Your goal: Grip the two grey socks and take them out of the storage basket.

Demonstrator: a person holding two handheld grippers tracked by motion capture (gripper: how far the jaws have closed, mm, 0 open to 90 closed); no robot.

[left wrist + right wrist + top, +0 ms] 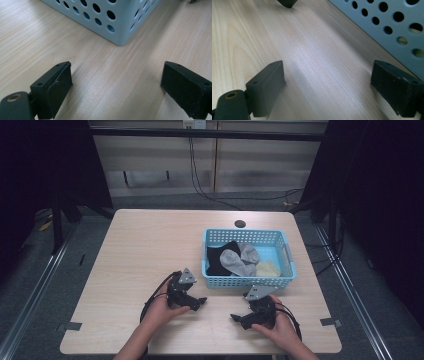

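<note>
A light blue perforated basket [245, 280] stands on the wooden table right of centre. Inside lie a black sock [220, 257], grey socks [239, 260] and a pale yellow one [268, 268]. My left gripper [201, 301] rests low on the table in front of the basket's near left corner, pointing right. In its own view the left gripper [116, 82] stands open over bare wood, the basket corner [120, 37] ahead. My right gripper [234, 318] lies near the front edge, pointing left. The right gripper [327, 83] is open too, nothing between its jaws, the basket wall [392, 32] on its right.
The table's [145, 250] left half is bare wood, with a dark round hole [240, 224] near its back edge. Black cables trail from both grippers and hang down the wall behind. Dark curtains flank the table.
</note>
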